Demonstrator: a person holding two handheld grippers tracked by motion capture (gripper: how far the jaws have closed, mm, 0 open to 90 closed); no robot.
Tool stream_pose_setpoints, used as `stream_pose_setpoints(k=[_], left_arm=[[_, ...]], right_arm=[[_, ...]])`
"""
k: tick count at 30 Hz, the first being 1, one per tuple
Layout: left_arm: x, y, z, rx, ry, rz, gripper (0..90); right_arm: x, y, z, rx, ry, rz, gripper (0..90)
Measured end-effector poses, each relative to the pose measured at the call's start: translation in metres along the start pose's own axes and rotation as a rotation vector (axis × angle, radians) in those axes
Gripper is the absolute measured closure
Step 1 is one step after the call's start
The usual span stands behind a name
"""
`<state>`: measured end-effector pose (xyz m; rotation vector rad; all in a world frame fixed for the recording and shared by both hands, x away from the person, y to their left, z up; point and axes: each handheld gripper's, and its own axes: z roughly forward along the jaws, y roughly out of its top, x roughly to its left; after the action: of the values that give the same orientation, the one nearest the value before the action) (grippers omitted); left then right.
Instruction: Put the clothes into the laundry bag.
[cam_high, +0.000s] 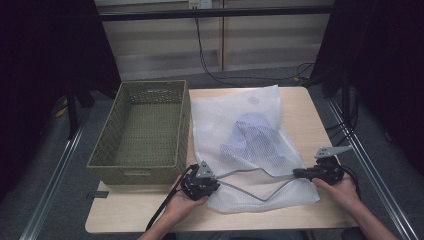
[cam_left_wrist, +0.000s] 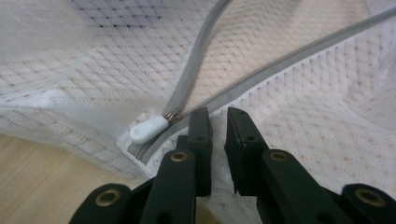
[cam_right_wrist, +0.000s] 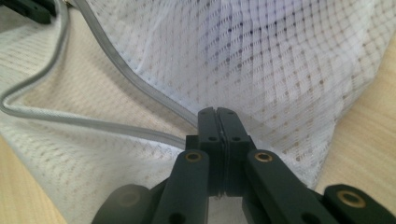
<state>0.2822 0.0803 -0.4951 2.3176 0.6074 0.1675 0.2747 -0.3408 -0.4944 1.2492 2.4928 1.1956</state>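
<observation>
White mesh bag (cam_high: 250, 145) lies flat on the table (cam_high: 310, 110), just right of the green basket (cam_high: 145, 130); a pale blue garment (cam_high: 255, 137) shows through the mesh near the bag's middle. The bag's grey zipper (cam_high: 250, 172) runs along the near edge and is parted — its two tapes bow apart between the grippers.

Left gripper (cam_left_wrist: 218, 121): jaws a narrow gap apart, resting on the mesh at the zipper's left end, holding nothing. The white pull tab (cam_left_wrist: 148, 129) sits just beside the left jaw, not between the jaws.

Right gripper (cam_right_wrist: 217, 116): jaws pressed together on the bag's edge at the zipper's right end — mesh and tape pinched between them.

High view: left gripper (cam_high: 200, 181) at the bag's near left corner, right gripper (cam_high: 320, 172) at its near right edge, each in a hand.
</observation>
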Motion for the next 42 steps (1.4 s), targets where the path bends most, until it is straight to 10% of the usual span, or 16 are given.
stream_pose_setpoints(k=[42], left_arm=[[0.003,-0.042,-0.050,0.084,-0.004,0.074,70.0]], right_arm=[[0.010,-0.011,-0.002,0.061,0.005,0.001,81.0]])
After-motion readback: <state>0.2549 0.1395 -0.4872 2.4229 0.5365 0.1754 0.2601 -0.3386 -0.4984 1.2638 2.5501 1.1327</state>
